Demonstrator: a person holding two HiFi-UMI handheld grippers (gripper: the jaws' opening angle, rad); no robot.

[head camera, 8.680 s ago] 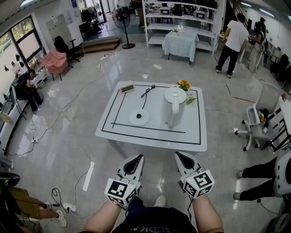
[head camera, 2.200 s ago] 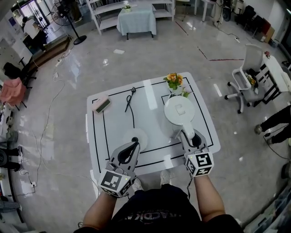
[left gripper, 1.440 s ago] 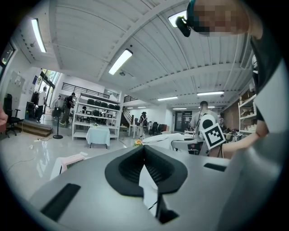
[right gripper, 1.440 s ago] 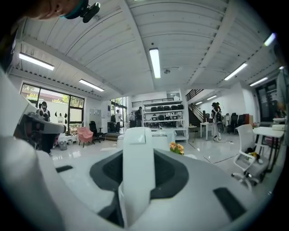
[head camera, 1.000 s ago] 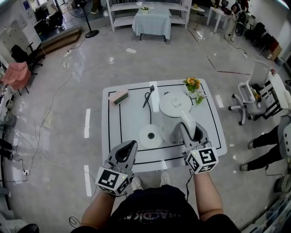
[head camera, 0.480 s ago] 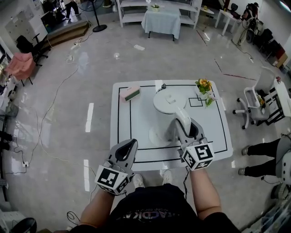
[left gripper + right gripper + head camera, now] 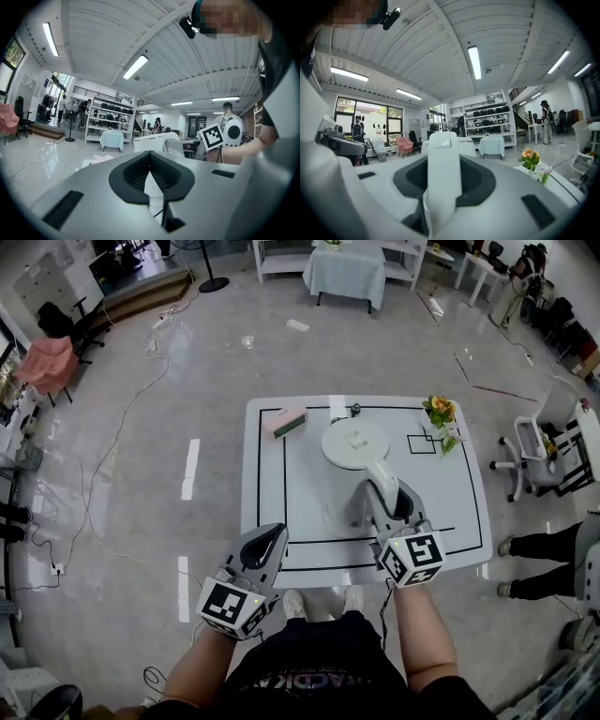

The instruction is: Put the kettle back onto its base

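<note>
Big open room: glossy grey floor (image 7: 141, 474) with loose cables (image 7: 112, 442), white shelving (image 7: 487, 117) at the far end, a white chair (image 7: 542, 442) off to the right. 1 white tabletop (image 7: 309, 474) marked with black lines (image 7: 285, 493) sits in the middle.

Kettle (image 7: 354, 444): white, upright, on the middle-right part of the tabletop inside the lines, round lid facing the head view. Its handle (image 7: 379, 482) points toward the person. Cannot tell whether its bottom is resting on anything or held clear.

Right gripper (image 7: 387, 504): clamped on the kettle handle. The right gripper view shows the white handle running straight up between the 2 jaws, filling the gap, with the lid just behind it.

Left gripper (image 7: 270, 540): closed and empty. The left gripper view shows both jaws meeting on 1 line with nothing between them. It hangs over the near-left edge of the tabletop, well apart from the kettle and roughly level with the right gripper.

Other items on the tabletop:
- pink box (image 7: 284, 421) near the far-left corner
- flowers (image 7: 439, 412), orange and yellow, at the far-right corner
- neither touches the kettle
</note>
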